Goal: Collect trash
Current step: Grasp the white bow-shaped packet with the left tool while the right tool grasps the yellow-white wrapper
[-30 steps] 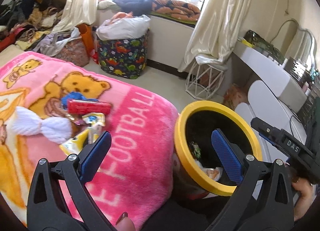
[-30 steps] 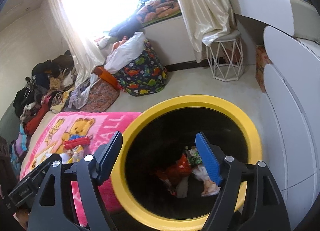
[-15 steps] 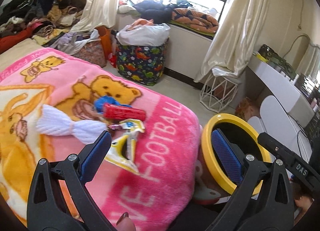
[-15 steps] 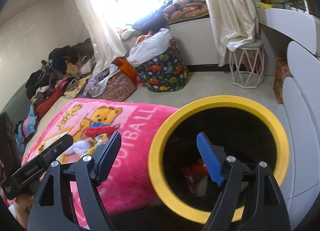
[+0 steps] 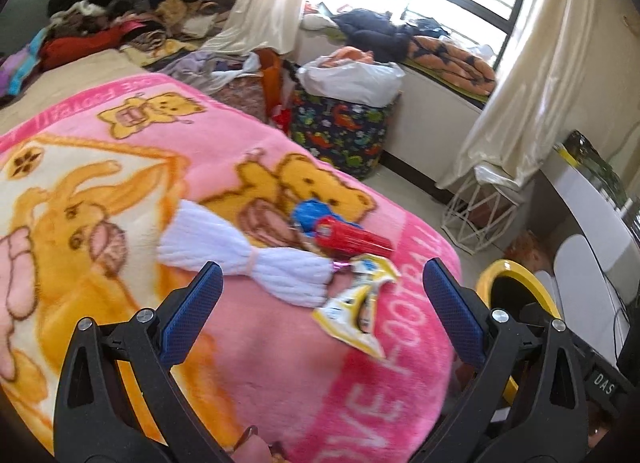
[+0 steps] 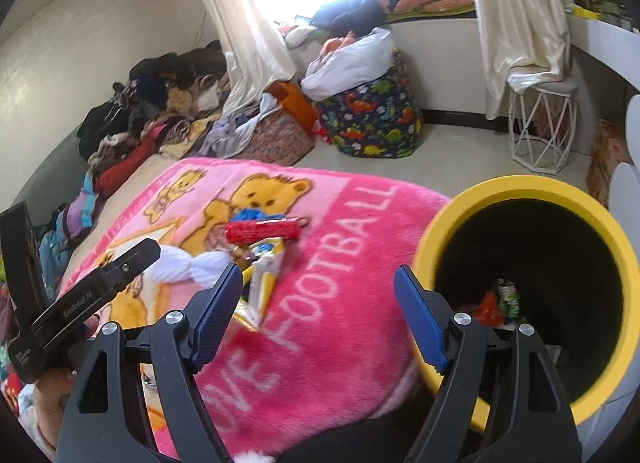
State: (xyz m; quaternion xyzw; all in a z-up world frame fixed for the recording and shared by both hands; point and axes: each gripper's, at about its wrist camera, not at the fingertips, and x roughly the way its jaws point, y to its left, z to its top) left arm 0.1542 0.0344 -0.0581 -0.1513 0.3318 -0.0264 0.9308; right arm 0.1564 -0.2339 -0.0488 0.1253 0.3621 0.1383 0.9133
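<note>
On the pink bear blanket (image 5: 280, 363) lies a small heap of trash: a red wrapped tube (image 5: 352, 241), a yellow and white wrapper (image 5: 354, 313), a blue scrap (image 5: 310, 213) and a white yarn bundle (image 5: 256, 259). My left gripper (image 5: 320, 303) hovers open just short of the heap, nothing between its jaws. The right gripper (image 6: 318, 305) is open and empty too, above the blanket (image 6: 340, 303) between the wrapper (image 6: 262, 283) and the yellow-rimmed bin (image 6: 520, 191). The bin (image 5: 516, 267) holds several wrappers at its bottom.
A dinosaur-print basket (image 5: 344, 131) with a white bag stands by the window. Clothes are piled at the far left (image 5: 132, 15). A white wire stool (image 6: 540, 127) and a white desk (image 5: 592, 199) line the right side. A hand (image 6: 52, 395) holds the left gripper's body.
Both grippers have swung left, away from the bin and toward the trash on the blanket. The bin has slid to the right edge of both views. Jaws stay open.
</note>
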